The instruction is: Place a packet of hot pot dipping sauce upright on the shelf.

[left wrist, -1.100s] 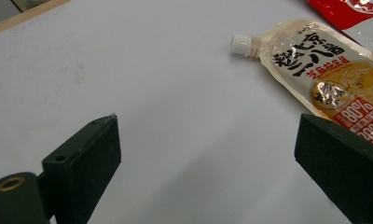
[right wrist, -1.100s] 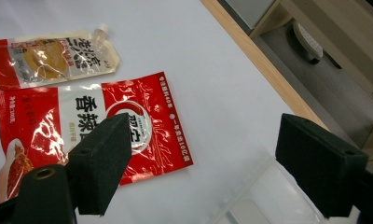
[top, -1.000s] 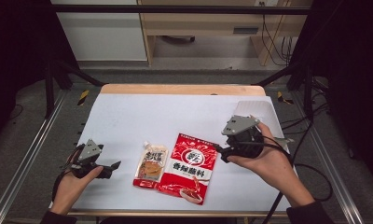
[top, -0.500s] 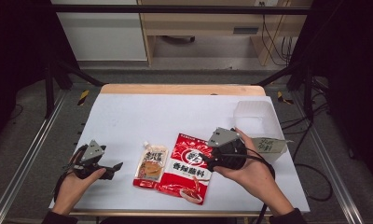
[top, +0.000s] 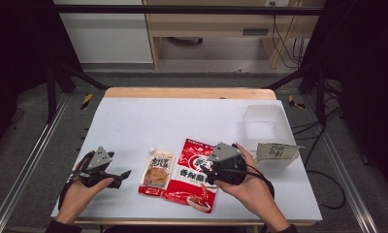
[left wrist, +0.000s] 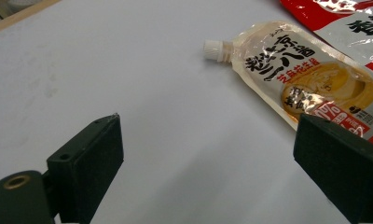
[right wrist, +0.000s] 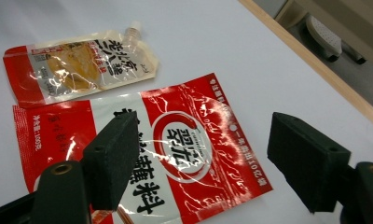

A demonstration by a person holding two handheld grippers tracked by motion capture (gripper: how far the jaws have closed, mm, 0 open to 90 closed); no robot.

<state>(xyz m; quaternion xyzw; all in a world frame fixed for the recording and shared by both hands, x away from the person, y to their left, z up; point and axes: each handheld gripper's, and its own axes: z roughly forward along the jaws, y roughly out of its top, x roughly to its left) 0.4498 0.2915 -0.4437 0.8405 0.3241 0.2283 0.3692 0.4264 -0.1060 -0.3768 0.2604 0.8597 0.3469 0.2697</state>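
A red and white seasoning packet (top: 189, 171) (right wrist: 189, 140) lies flat near the table's front edge. Touching its left side lies a clear spouted sauce pouch (top: 158, 167) (left wrist: 310, 79) (right wrist: 82, 63) with a white cap. My right gripper (top: 205, 174) (right wrist: 208, 158) hovers low over the red packet's right part. Its jaws stand wide and have just been closing a little, and nothing is pinched between them. My left gripper (top: 123, 177) (left wrist: 212, 163) rests open on the white table, left of the pouch, with bare table between its pads.
A clear plastic tub (top: 265, 124) stands at the right side of the white table (top: 182, 121), with a green and white packet (top: 277, 151) leaning at its front. The table's wooden far edge (top: 187, 92) and black frame legs lie beyond.
My right gripper has come down and to the left, from beside the tub to over the red packet. The left gripper has stayed put.
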